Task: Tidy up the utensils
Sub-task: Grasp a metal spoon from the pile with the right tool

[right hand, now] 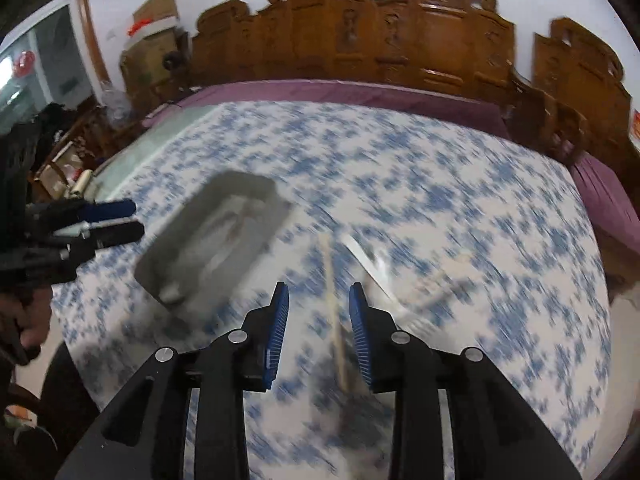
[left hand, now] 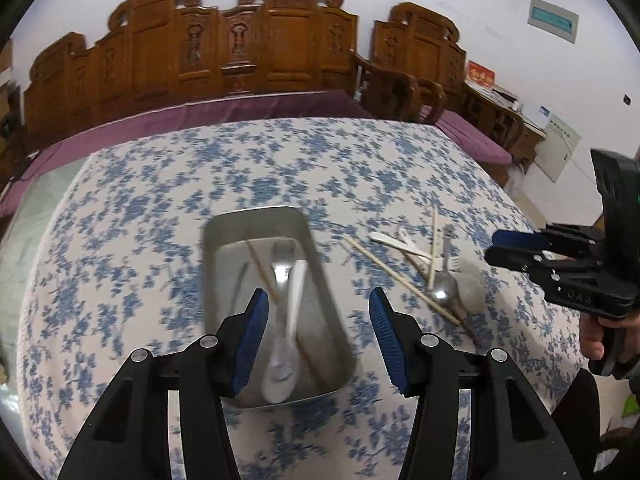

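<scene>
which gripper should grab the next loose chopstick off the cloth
Right, most likely. The right gripper hangs open with a loose chopstick between its jaws, beside the remaining utensils. The left gripper is open over the metal tray, away from that pile.

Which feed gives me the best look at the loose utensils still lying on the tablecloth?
The left wrist view: the loose utensils lie sharp on the tablecloth, right of the metal tray, with chopsticks, white spoons and a metal spoon distinguishable. In the right wrist view motion blur smears them into pale streaks ahead of the open right tool.
</scene>
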Motion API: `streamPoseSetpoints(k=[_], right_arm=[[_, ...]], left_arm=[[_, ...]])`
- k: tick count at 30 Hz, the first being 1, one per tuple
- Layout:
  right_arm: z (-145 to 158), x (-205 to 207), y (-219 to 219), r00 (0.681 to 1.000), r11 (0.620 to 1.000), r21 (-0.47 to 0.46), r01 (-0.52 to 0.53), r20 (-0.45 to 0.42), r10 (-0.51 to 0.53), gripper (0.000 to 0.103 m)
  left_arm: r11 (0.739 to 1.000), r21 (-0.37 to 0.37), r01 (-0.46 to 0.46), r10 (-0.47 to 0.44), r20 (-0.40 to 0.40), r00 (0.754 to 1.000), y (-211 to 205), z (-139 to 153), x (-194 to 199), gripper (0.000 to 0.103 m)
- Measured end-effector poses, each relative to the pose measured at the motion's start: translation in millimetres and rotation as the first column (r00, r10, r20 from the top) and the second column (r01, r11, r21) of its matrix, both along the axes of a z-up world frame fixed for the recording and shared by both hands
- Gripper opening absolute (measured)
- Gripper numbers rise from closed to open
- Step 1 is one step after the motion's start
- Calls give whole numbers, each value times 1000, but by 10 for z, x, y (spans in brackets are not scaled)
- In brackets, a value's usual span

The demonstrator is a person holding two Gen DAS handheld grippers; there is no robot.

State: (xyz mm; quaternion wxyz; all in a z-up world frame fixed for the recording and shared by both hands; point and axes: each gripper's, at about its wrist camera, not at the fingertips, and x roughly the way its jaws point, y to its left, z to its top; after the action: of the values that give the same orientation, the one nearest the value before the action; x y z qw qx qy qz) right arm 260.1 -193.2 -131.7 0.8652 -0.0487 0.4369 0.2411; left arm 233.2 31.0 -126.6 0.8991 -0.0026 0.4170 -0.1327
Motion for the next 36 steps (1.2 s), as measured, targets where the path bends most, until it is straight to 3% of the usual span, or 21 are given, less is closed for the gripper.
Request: streamPoseSetpoints(k=[11,13,16,19,27,33,36], right_arm=[[-569,239,-392,985,991,-1,132,-108,-132,34],[-658,320,-398,980,988,15,153,-129,-150,40],[-803,418,-365,970,983,25,184,-169,-177,42],[-906,457,-303,964,982,29,187,-197,-178,42],[-1074,548,-93,966,984,-76,164,-191,-176,44],[-1137,566,10,968,988,-83,128,-208,-143,45],[-1127,537,32,969,988,-89,126,-202,-142,40]], left_arm=[[996,-20,84,-85,-37,996,-571,-269,163,50],[996,-26,88,-89,-46,995,-633,-322,178,50],[995,-33,89,-91,-61,994,-685,-379,191,50],[995,-34,93,-95,-68,993,-705,-413,176,50],[995,-40,88,-91,-77,993,-691,-435,141,50],[995,-47,84,-88,-76,993,-662,-418,85,50],[995,-50,83,-87,-76,993,-652,-400,61,50]])
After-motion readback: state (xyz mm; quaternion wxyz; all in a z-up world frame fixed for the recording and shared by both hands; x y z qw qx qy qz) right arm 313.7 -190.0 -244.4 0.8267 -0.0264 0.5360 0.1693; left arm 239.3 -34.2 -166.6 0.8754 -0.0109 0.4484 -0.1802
